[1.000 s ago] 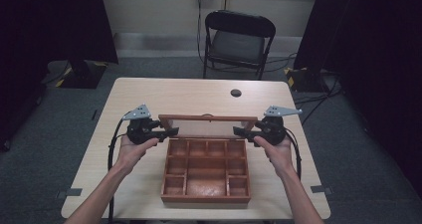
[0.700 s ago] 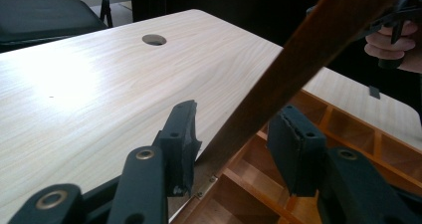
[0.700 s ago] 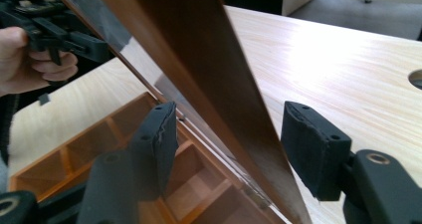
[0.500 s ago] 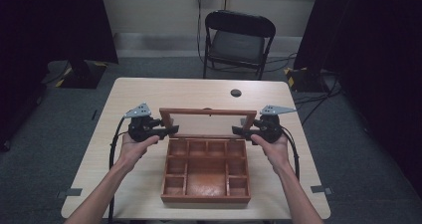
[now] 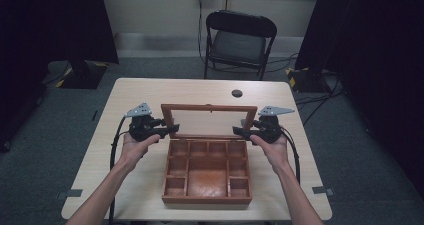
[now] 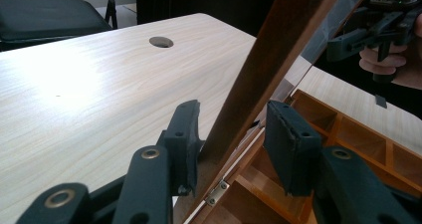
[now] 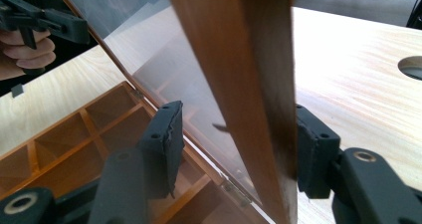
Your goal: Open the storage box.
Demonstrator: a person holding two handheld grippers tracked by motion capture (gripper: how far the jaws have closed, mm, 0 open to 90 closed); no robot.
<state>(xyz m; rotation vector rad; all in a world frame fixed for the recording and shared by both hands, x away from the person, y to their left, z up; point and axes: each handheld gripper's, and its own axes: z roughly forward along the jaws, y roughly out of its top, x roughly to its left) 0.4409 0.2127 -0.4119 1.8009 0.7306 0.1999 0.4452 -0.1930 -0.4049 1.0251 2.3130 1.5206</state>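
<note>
Lid [image 5: 208, 121] of wooden box [image 5: 207, 174] stands nearly upright; left gripper [image 5: 167, 130] fingers pinch its frame, right gripper [image 5: 239, 131] fingers straddle it loosely; opening almost finished.

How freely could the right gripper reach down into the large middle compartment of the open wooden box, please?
Probably yes: the glass-paned wooden lid stands raised at the far edge, so the large compartment lies uncovered, nothing in it. The right gripper would first have to leave the lid's side frame, which stands between its jaws.
</note>
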